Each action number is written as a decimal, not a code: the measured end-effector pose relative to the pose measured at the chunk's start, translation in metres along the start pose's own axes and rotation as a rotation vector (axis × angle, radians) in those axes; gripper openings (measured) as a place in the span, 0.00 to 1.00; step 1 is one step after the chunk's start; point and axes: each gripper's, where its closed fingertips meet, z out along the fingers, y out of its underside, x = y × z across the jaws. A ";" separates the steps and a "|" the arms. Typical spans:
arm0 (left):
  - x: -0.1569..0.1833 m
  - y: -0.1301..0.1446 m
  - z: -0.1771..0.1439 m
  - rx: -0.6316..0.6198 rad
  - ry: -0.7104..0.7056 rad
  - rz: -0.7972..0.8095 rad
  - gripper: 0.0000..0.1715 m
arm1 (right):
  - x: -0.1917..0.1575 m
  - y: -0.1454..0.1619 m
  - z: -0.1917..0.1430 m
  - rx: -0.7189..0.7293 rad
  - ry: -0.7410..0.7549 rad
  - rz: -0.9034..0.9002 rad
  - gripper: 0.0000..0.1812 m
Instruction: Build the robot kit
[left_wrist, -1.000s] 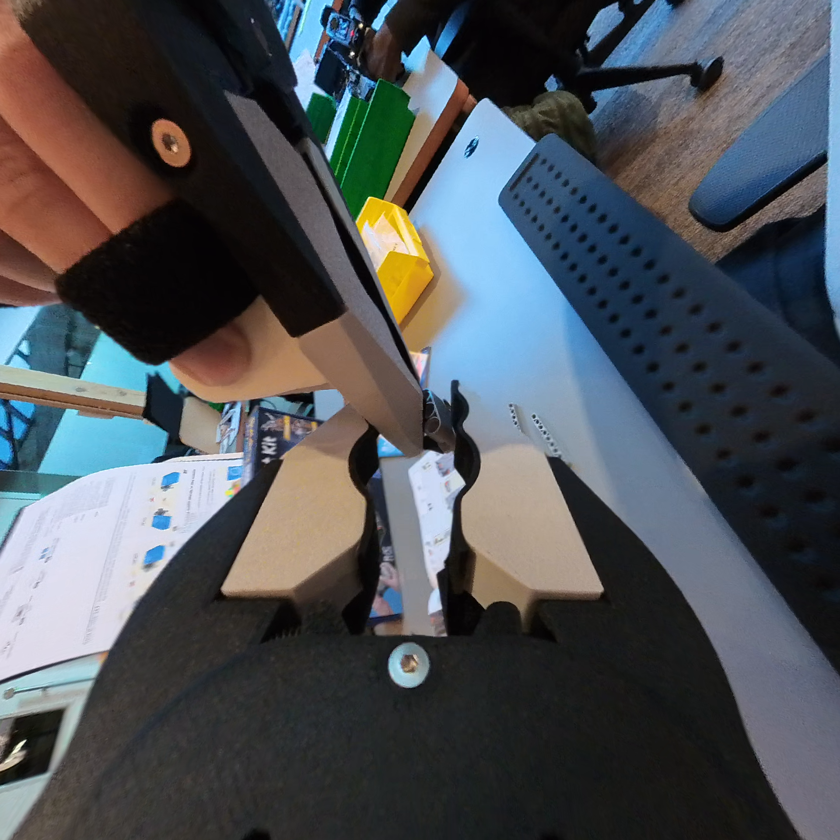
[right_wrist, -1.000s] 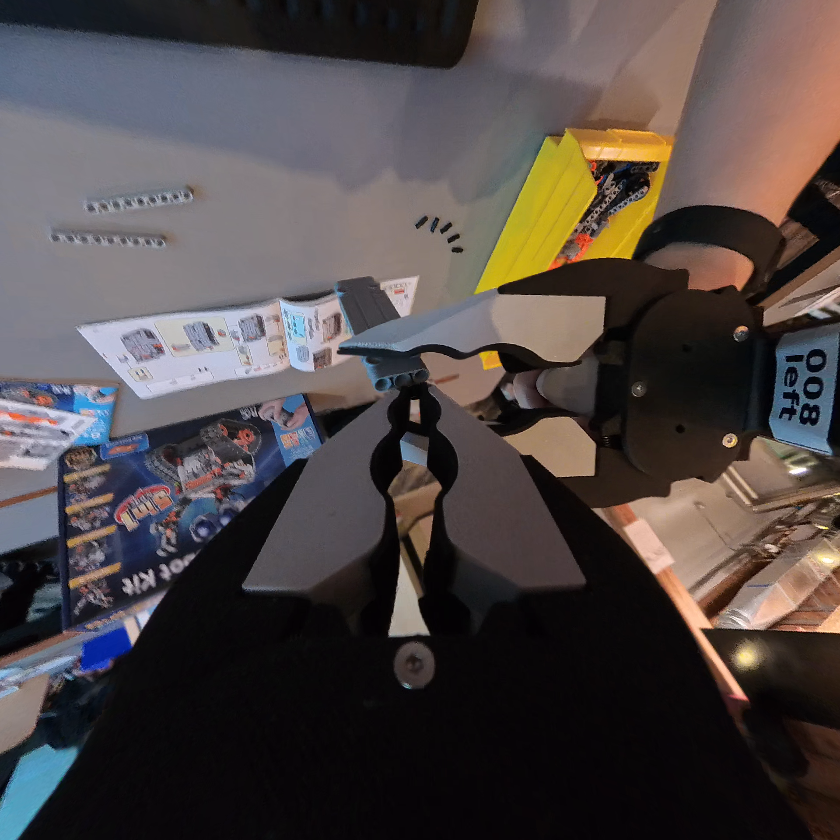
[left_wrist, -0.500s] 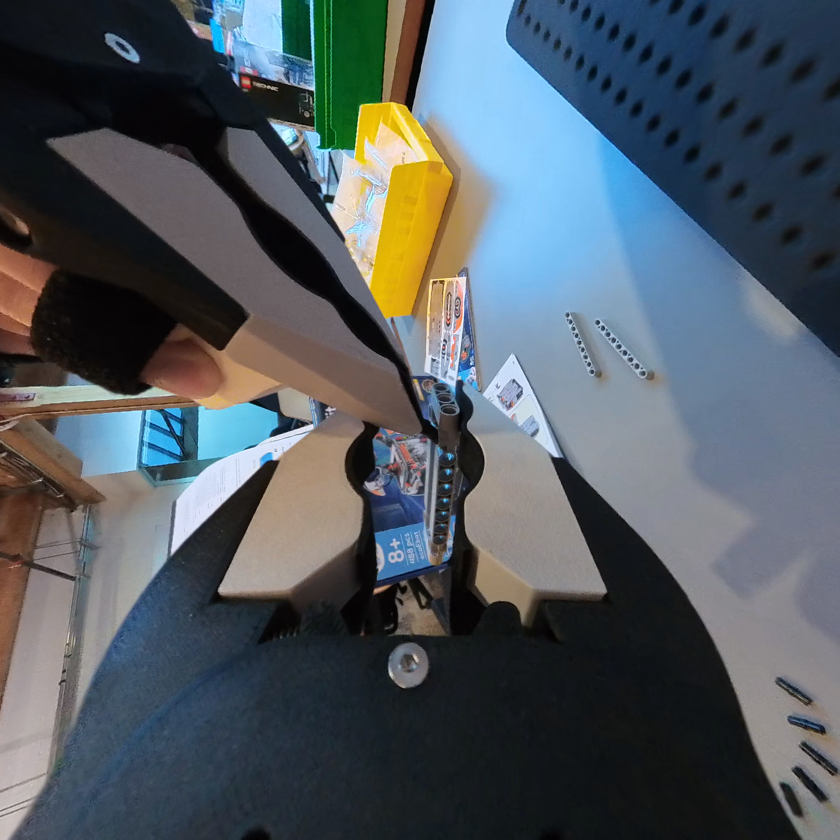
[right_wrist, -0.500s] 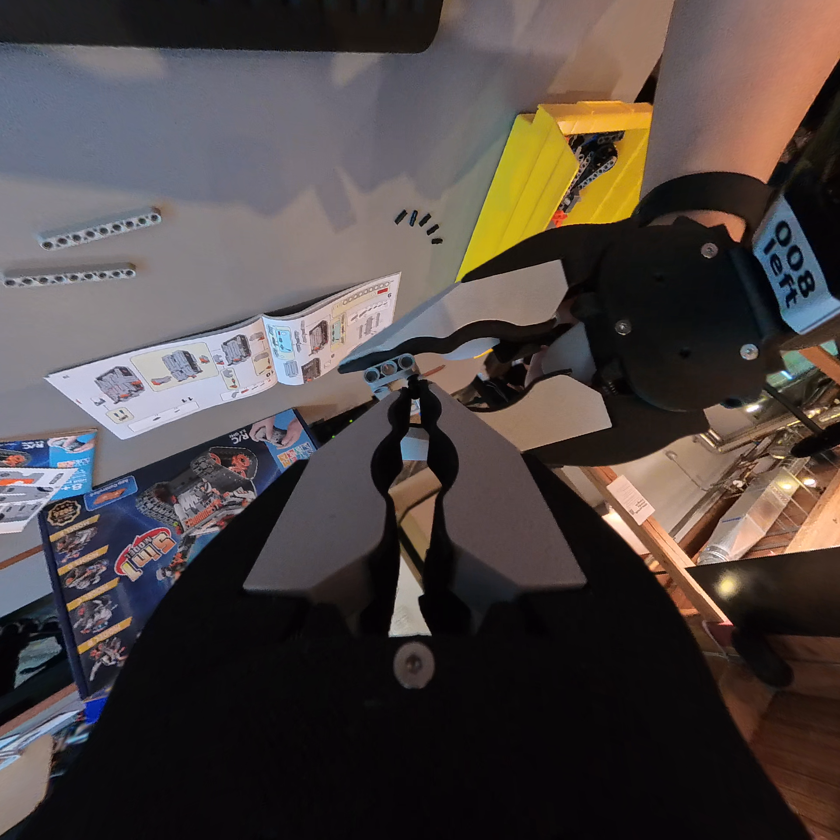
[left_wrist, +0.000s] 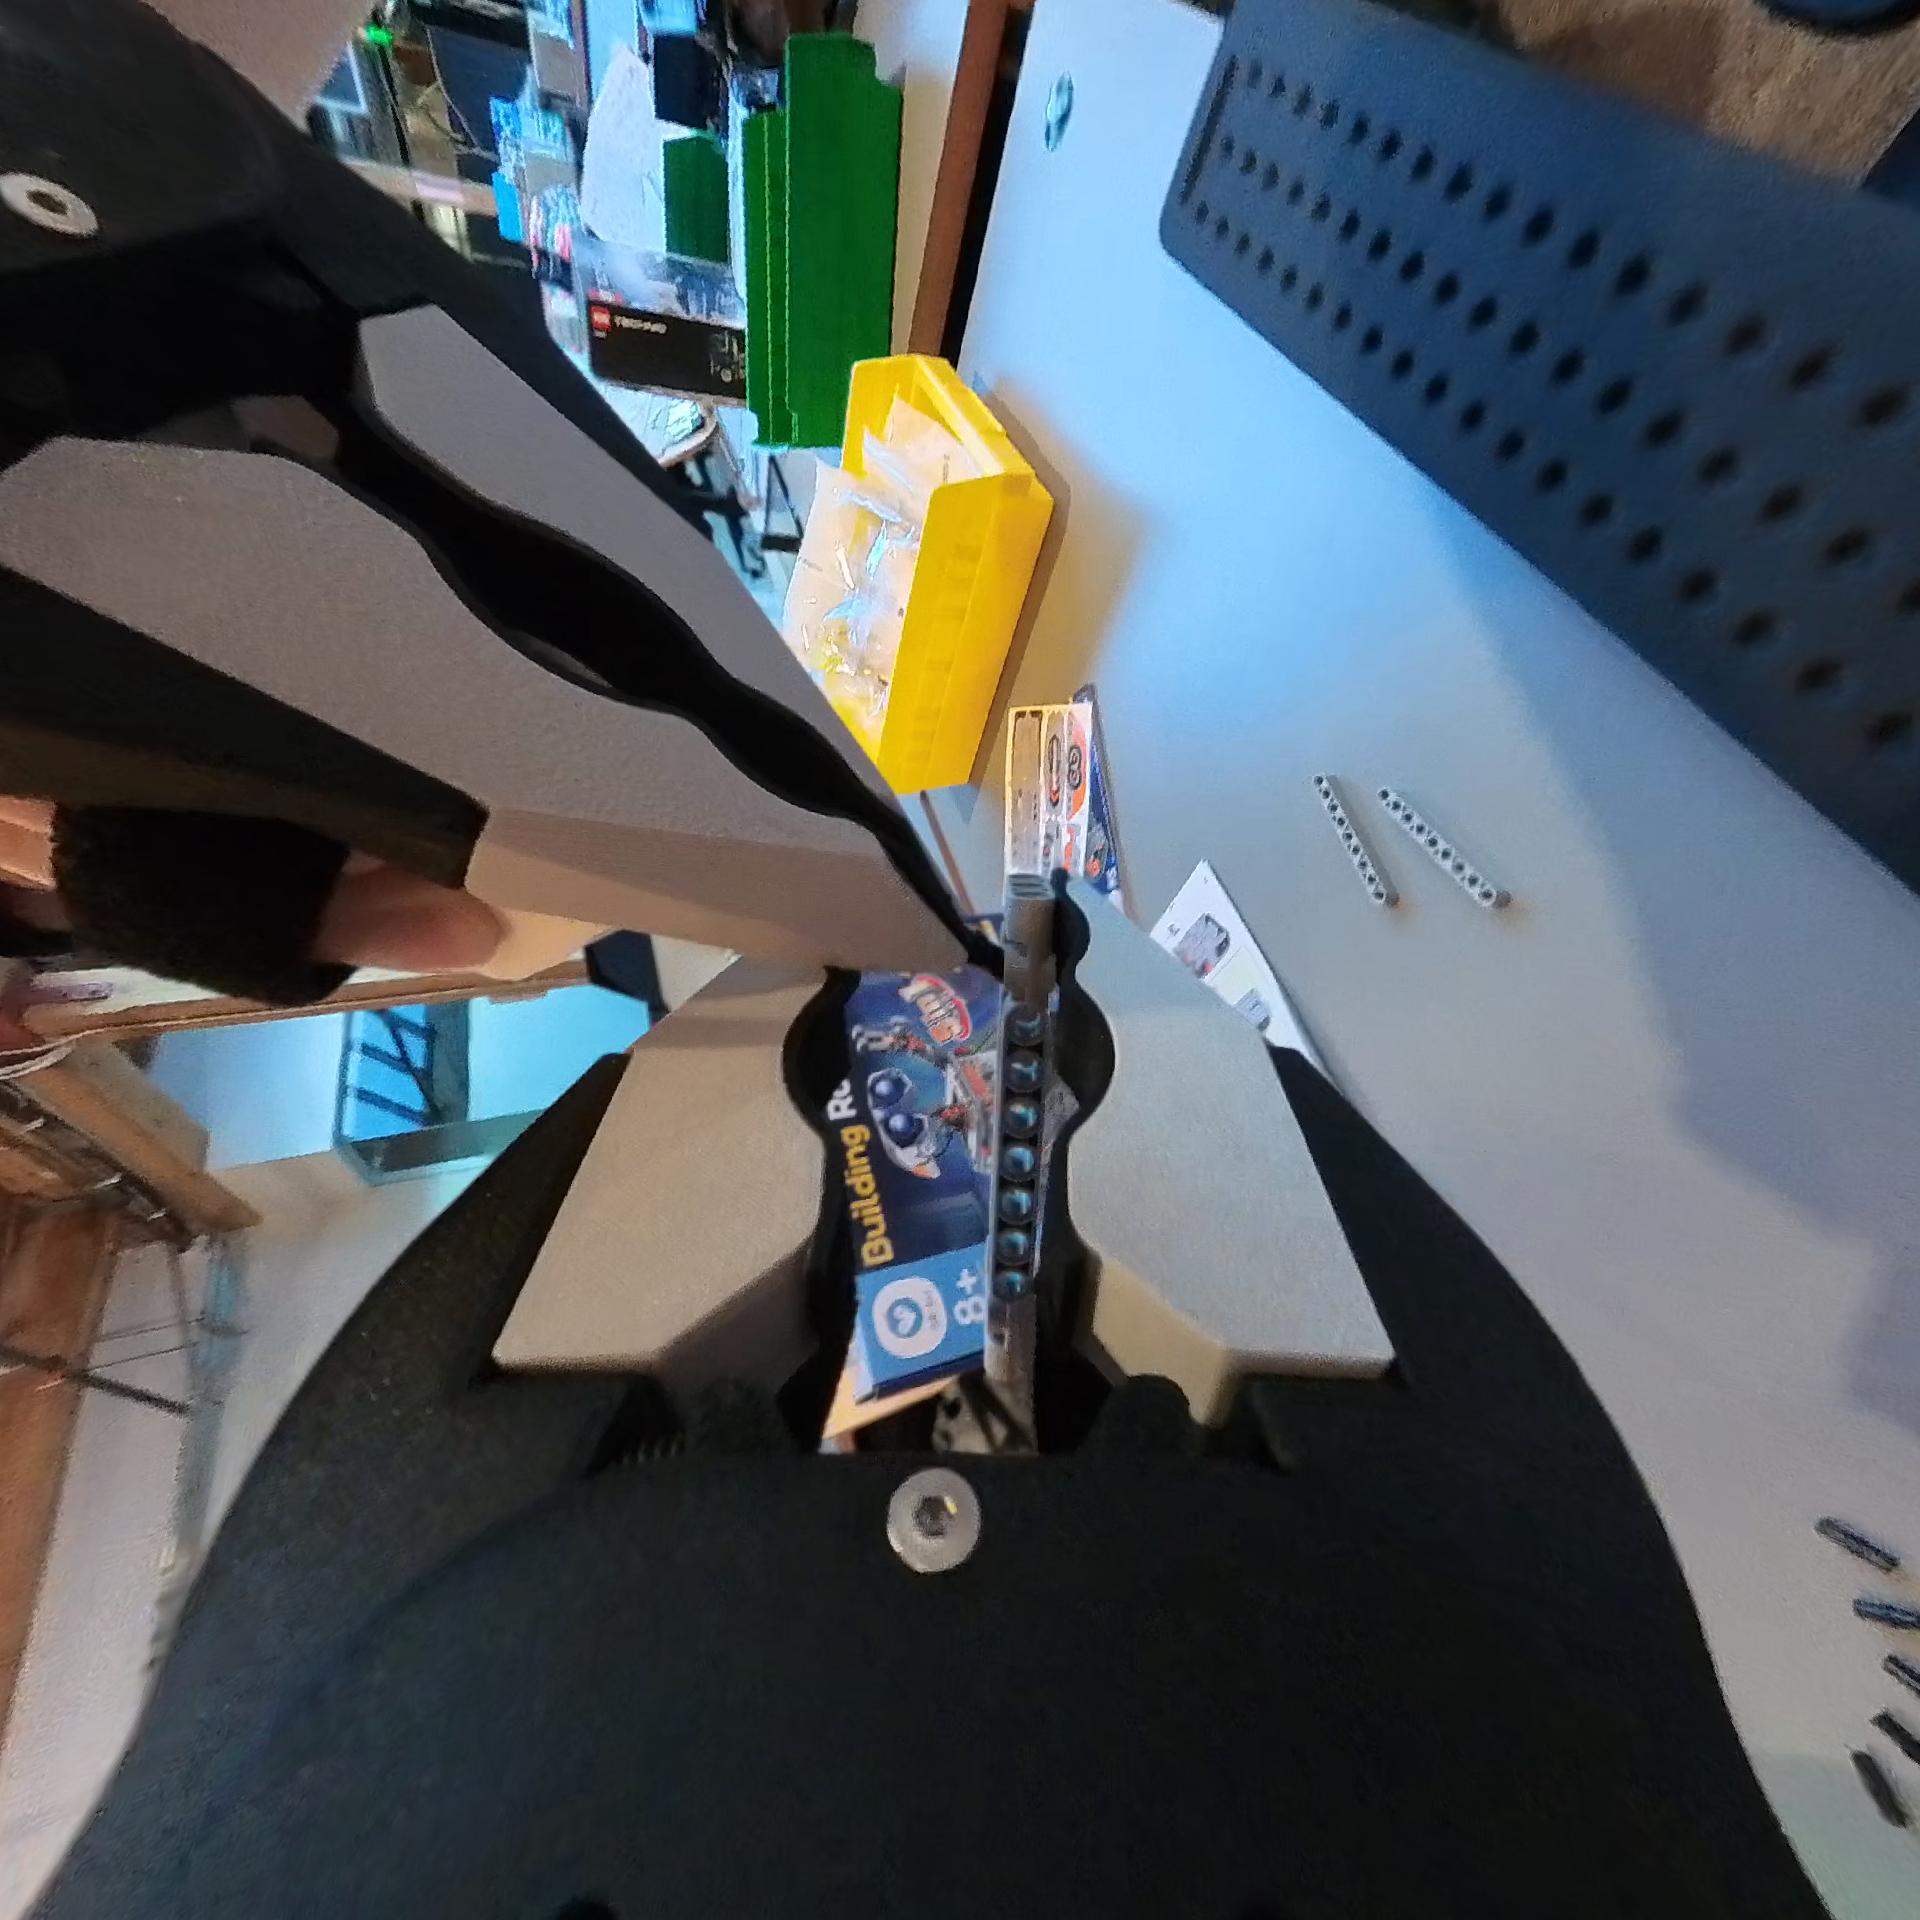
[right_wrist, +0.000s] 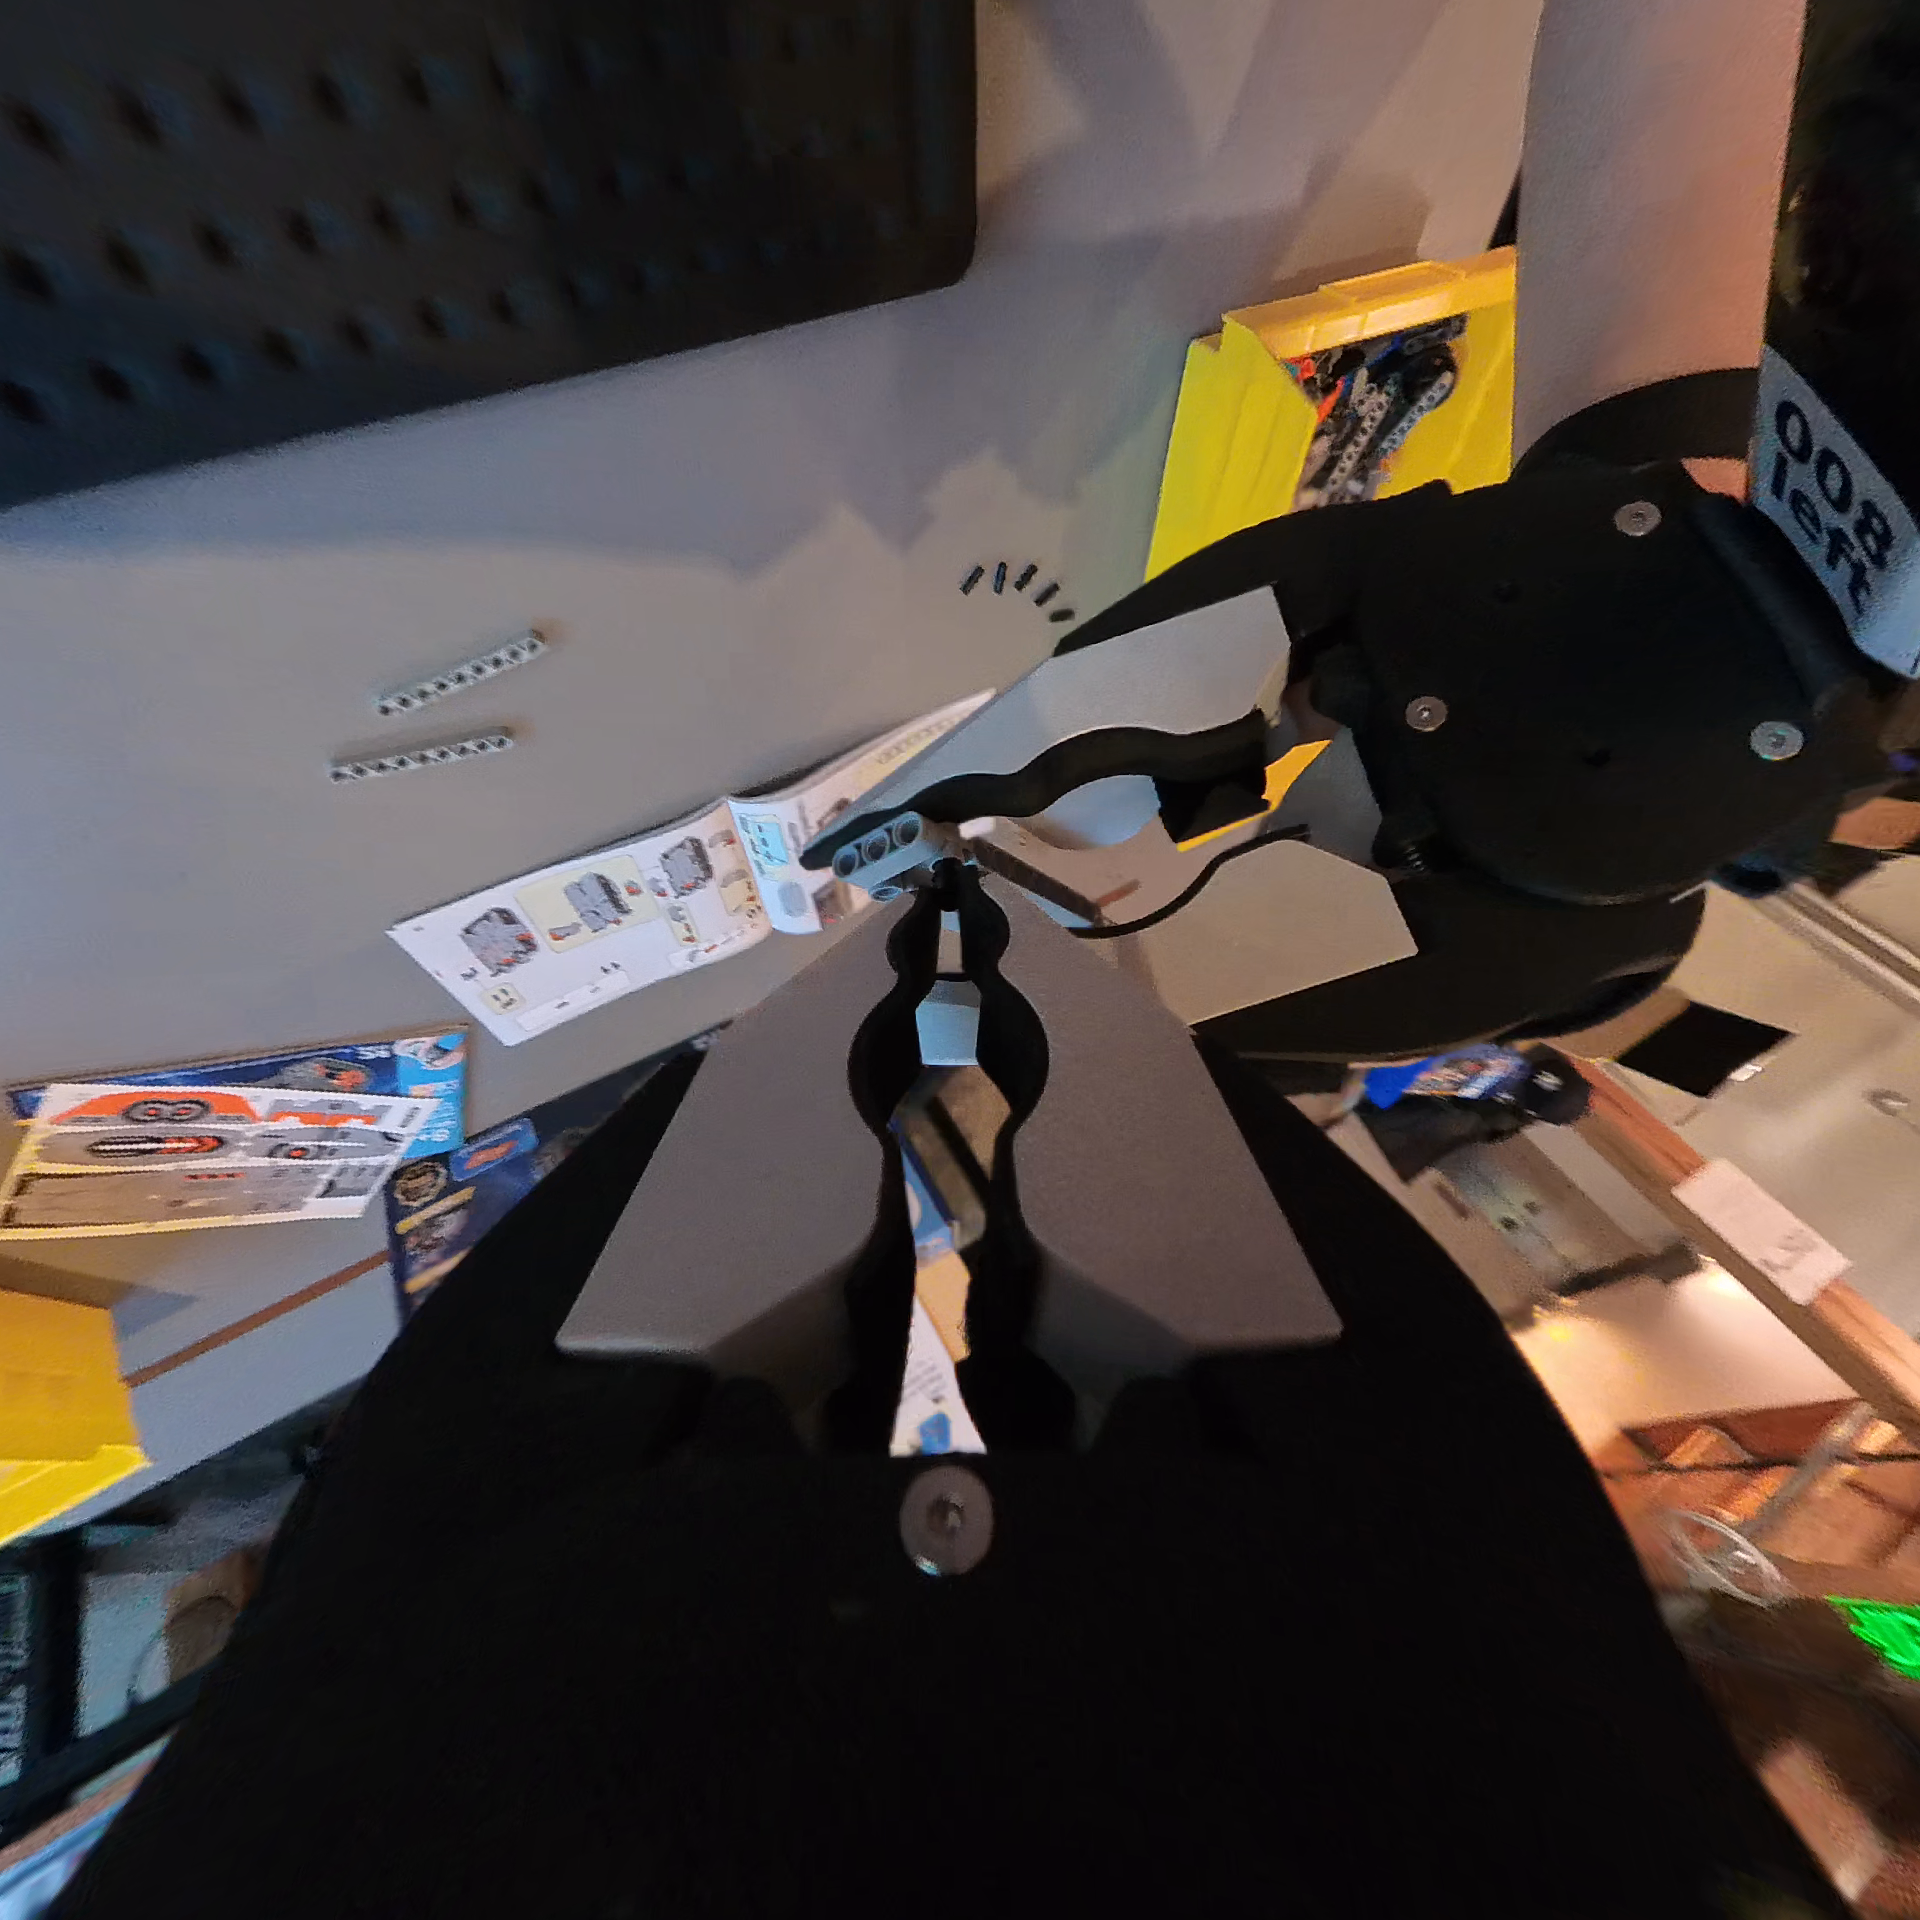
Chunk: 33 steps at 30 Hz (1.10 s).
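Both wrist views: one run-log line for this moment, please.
left gripper: shut on grey holed plastic beam | right gripper: shut at beam end, pinched item unclear | above grey table

bench (left_wrist: 1299, 582): pale grey, lit bluish | dark perforated panel (left_wrist: 1558, 343): lying on the bench along its far side | wooden-framed shelving (right_wrist: 1714, 1226): beyond the bench's near edge, warmly lit
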 end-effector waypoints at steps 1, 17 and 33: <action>-0.001 -0.003 -0.002 0.022 0.010 -0.020 0.19 | 0.002 -0.001 -0.003 0.017 -0.025 0.026 0.02; -0.011 0.002 -0.003 0.013 -0.028 -0.056 0.11 | 0.012 0.000 -0.011 0.125 -0.158 0.274 0.02; -0.006 0.011 -0.004 0.021 0.032 -0.194 0.11 | 0.012 0.014 -0.009 0.050 -0.120 0.336 0.02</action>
